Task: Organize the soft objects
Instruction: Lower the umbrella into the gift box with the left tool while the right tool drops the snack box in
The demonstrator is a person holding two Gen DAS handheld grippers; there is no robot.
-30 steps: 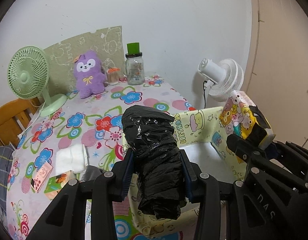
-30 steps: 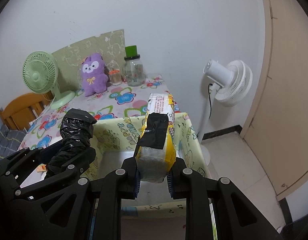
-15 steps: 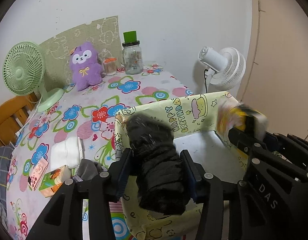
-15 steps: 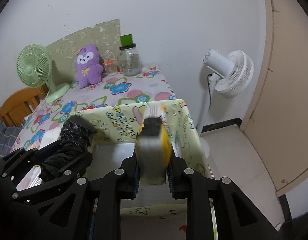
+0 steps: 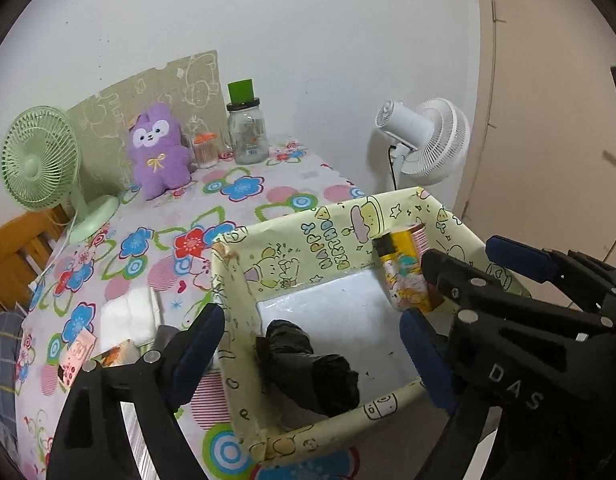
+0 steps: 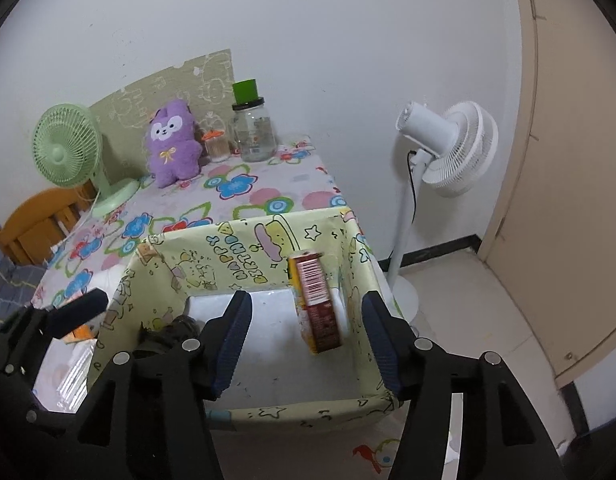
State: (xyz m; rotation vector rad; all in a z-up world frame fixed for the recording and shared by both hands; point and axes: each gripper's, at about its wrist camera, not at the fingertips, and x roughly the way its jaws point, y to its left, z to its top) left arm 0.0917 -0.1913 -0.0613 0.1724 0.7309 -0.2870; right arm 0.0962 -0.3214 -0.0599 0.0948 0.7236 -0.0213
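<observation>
A yellow cartoon-print box (image 5: 295, 256) stands open at the table's near right corner; it also shows in the right wrist view (image 6: 211, 256). A black plastic bundle (image 5: 312, 364) lies in its near left corner, partly seen in the right wrist view (image 6: 163, 336). A yellow printed packet (image 5: 406, 276) leans against the right wall inside the box, also in the right wrist view (image 6: 316, 300). My left gripper (image 5: 312, 352) is open and empty above the bundle. My right gripper (image 6: 303, 340) is open and empty around the packet, not touching it.
A purple plush (image 5: 159, 156), glass jar (image 5: 247, 128), small jar (image 5: 205, 150) and green desk fan (image 5: 43, 168) stand at the table's back. White tissues (image 5: 127, 316) and small cards (image 5: 77, 354) lie left of the box. A white floor fan (image 6: 448, 148) stands right.
Both grippers lowered over the box and opened. The black bundle dropped into the box's left side and the yellow packet into its right side.
</observation>
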